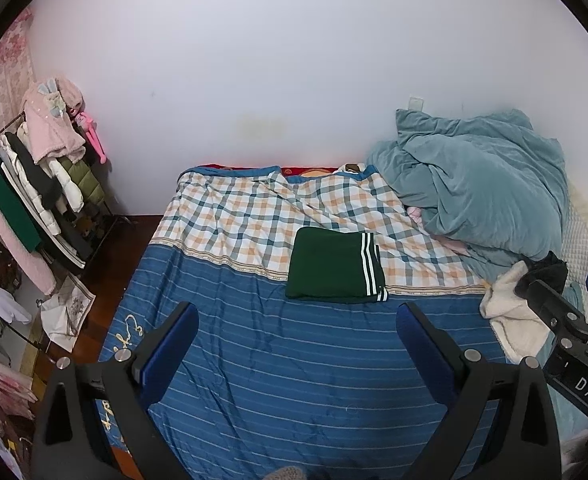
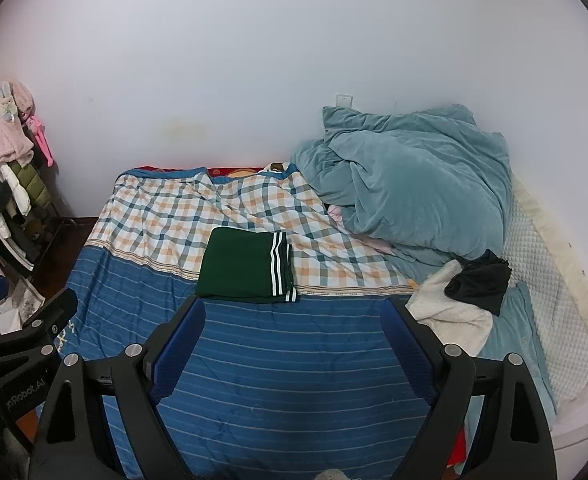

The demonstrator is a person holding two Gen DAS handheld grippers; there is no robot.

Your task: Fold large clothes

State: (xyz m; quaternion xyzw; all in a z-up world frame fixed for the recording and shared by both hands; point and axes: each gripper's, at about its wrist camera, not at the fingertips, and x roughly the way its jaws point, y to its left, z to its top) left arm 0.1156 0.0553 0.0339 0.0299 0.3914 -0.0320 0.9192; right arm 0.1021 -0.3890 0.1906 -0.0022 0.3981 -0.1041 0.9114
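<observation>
I see a bed (image 1: 278,368) spread with a blue striped cover that turns to plaid (image 1: 238,216) nearer the white wall (image 1: 254,60). At its right side a rumpled teal duvet (image 1: 482,188) is heaped against the wall, with a small wall plate (image 1: 416,103) just above it. To the left stands a clothes rack (image 1: 34,200) crowded with hanging coats, a pink fleece garment (image 1: 54,128) draped over its top.

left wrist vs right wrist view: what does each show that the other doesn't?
Left wrist only: a white embroidered cloth on the floor by the clothes rack.
Right wrist only: the black garment in full and the quilted pad along the bed's right edge.
Both: folded green garment, teal duvet, and both tongs open, left, right.
</observation>
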